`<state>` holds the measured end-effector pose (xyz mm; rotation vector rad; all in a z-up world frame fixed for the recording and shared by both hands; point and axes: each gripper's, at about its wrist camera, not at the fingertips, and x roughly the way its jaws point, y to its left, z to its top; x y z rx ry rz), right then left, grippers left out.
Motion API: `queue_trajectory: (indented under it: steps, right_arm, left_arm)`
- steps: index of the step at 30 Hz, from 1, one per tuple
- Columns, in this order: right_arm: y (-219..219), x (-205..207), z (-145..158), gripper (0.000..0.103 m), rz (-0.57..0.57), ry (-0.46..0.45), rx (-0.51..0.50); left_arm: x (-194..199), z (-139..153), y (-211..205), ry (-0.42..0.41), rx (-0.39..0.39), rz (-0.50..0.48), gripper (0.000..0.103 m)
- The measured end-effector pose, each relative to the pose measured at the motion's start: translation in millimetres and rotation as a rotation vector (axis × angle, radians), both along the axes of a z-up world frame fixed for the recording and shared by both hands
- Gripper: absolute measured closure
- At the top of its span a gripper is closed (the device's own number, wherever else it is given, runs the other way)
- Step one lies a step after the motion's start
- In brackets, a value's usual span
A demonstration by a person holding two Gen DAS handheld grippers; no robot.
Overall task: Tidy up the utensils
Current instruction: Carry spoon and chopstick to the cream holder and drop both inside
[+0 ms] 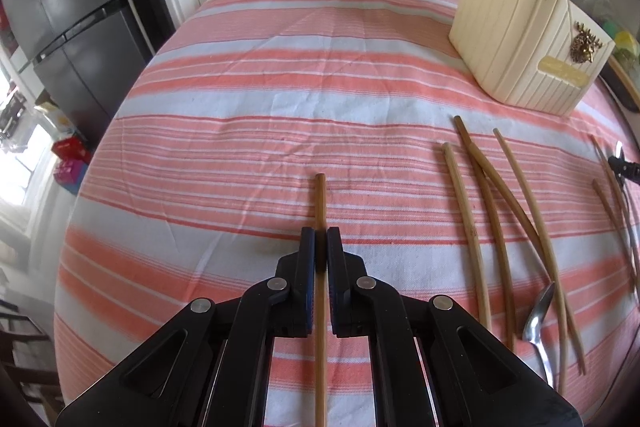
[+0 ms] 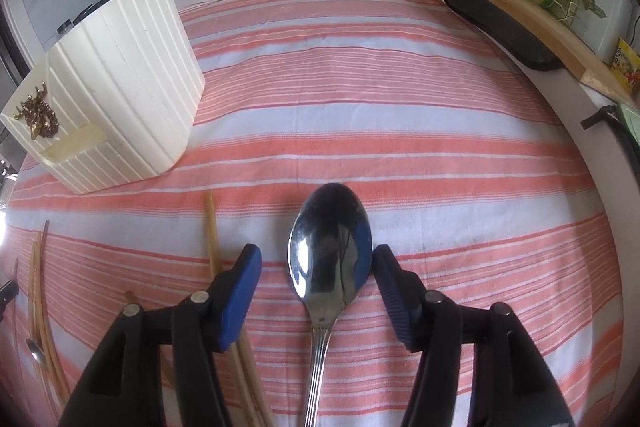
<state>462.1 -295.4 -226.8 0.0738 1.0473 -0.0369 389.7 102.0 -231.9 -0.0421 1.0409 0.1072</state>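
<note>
Between the parted jaws of the right gripper [image 2: 316,281] a spoon [image 2: 330,247] lies lengthwise, unpinched, while the left gripper [image 1: 320,251] clamps one chopstick [image 1: 320,203], the cream holder [image 2: 120,95] standing ahead on the striped cloth [image 2: 440,147].

Right gripper [image 2: 317,259] stands open astride a spoon [image 2: 330,247] on striped cloth [image 2: 440,131] — cream holder [image 2: 120,99] far left.

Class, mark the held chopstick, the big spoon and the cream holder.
chopstick [image 1: 320,199], left wrist view, free end beyond the pads.
spoon [image 2: 330,239], right wrist view, bowl.
cream holder [image 1: 516,39], left wrist view, ribbed front wall.
</note>
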Motion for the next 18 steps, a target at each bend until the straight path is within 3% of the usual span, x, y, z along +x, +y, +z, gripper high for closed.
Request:
queue_trajectory:
  steps: [3,6,11,14,18]
  right_arm:
    - [5,6,1,0.061,0.001,-0.014,-0.07]
    - [-3,1,11,0.062,0.009,-0.027,-0.002]
    - [-11,-36,64,0.062,0.072,-0.197,0.096]
    - [-10,-61,99,0.062,0.112,-0.291,0.103]
    - [-4,-87,131,0.062,0.146,-0.379,0.102]
  left_arm:
    - [2,1,1,-0.006,-0.002,0.002,0.099]
    - [-3,15,6,-0.044,-0.033,0.008,0.099]
    - [-21,67,12,-0.17,-0.085,-0.01,0.099]
    - [-32,100,12,-0.251,-0.1,-0.028,0.099]
    - [-42,130,18,-0.316,-0.178,-0.041,0.099]
